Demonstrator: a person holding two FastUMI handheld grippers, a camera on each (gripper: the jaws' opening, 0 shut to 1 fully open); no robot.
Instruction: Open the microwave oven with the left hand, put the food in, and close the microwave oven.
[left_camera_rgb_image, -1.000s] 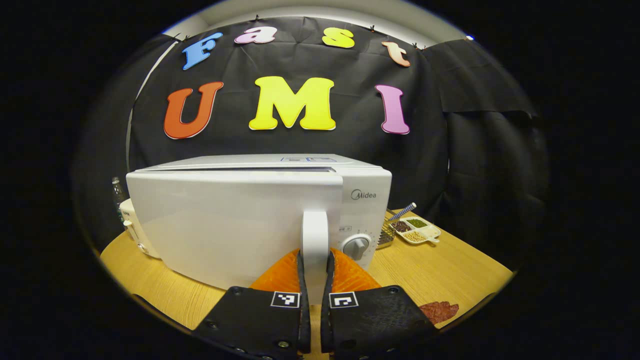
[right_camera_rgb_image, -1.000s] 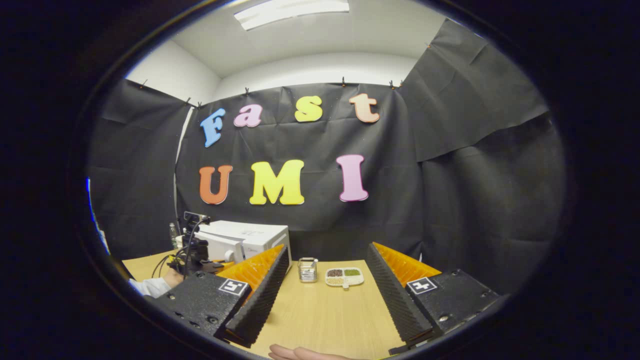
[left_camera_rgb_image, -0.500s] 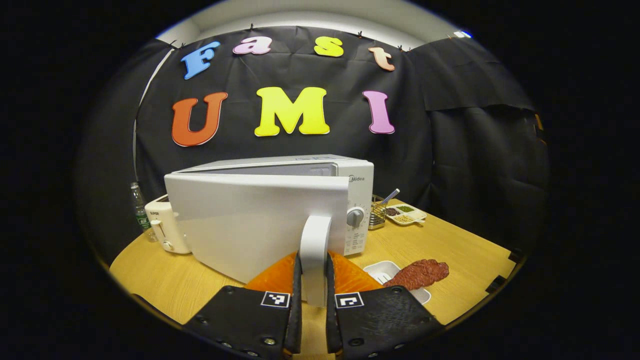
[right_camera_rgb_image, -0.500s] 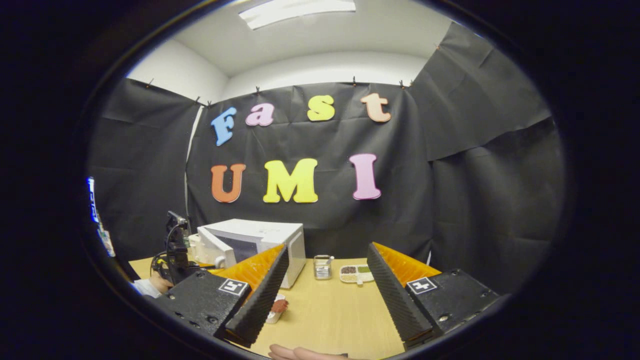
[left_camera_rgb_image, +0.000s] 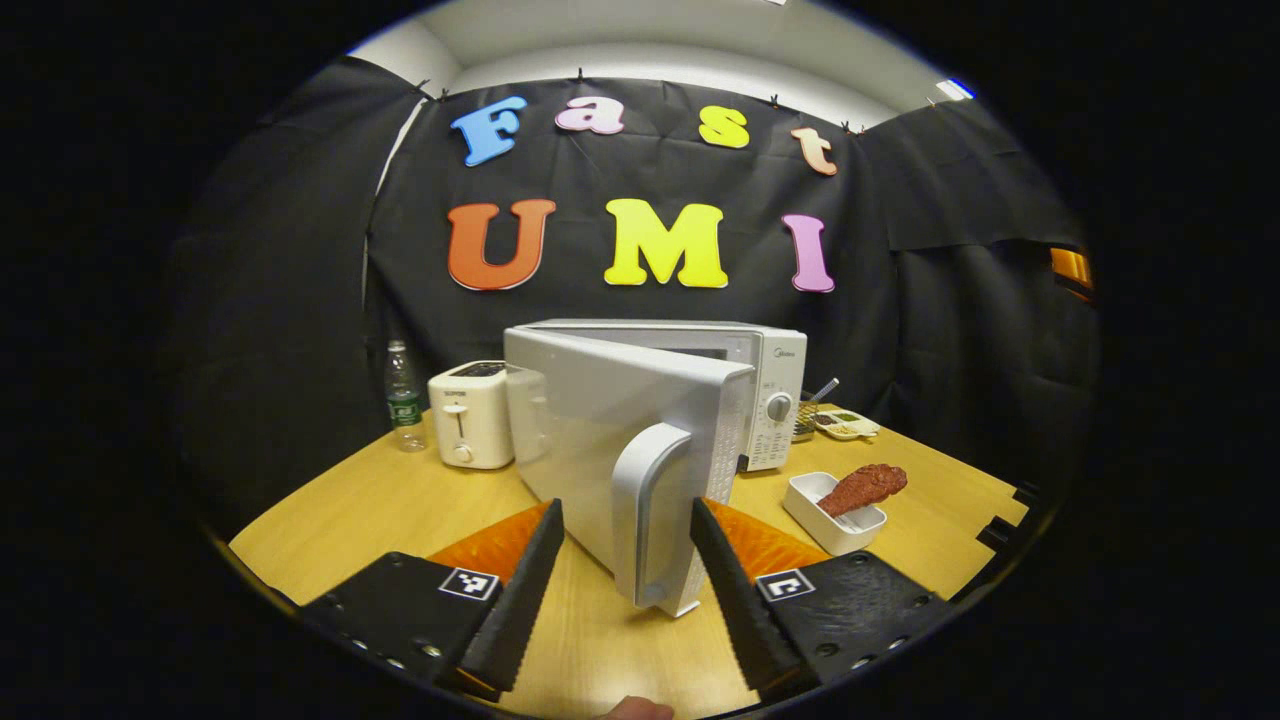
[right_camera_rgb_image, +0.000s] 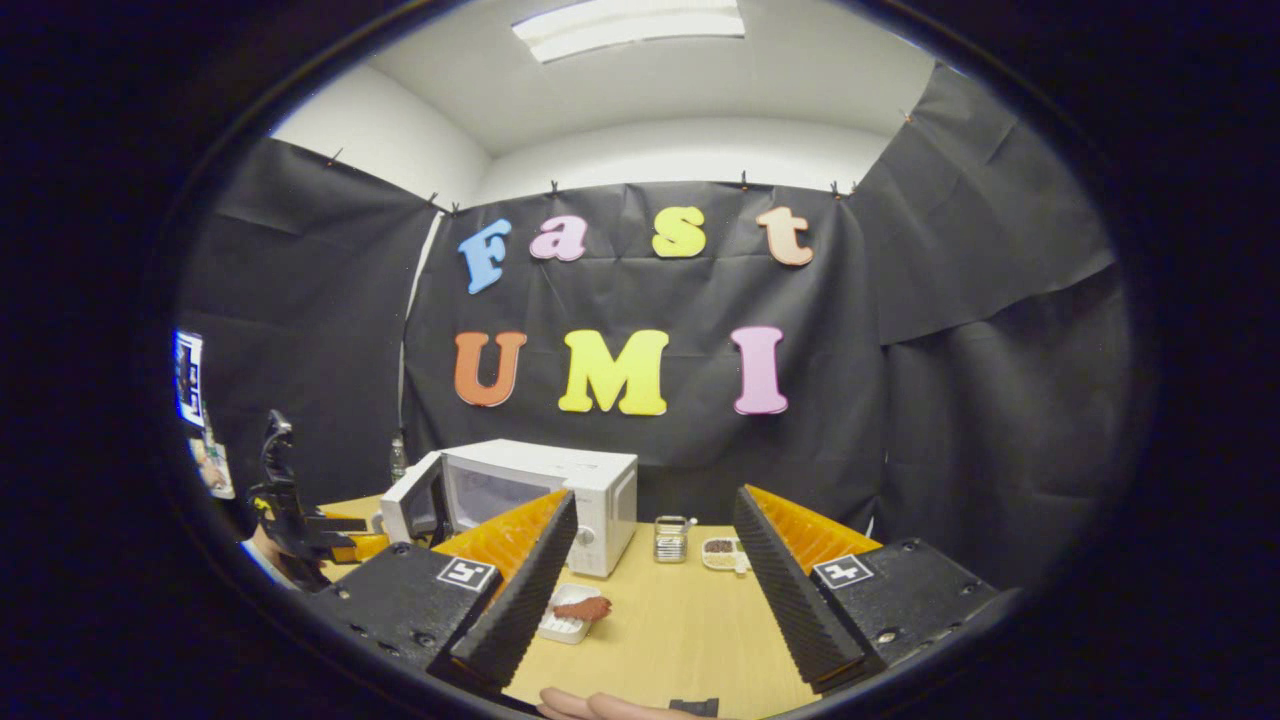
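Hidden by the open door
The microwave cavity sits behind its door; the sectioned dish contents are too small to tell.

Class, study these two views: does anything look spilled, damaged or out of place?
Nothing stands out. The microwave door stands part open, as the task needs; the food overhangs its white dish, nothing spilled.

- Black cloth is hanging across the booth's walls, clipped along its top edge.
- A ceiling light panel is glowing on the white ceiling.
- A wooden table is standing below, catching that light.
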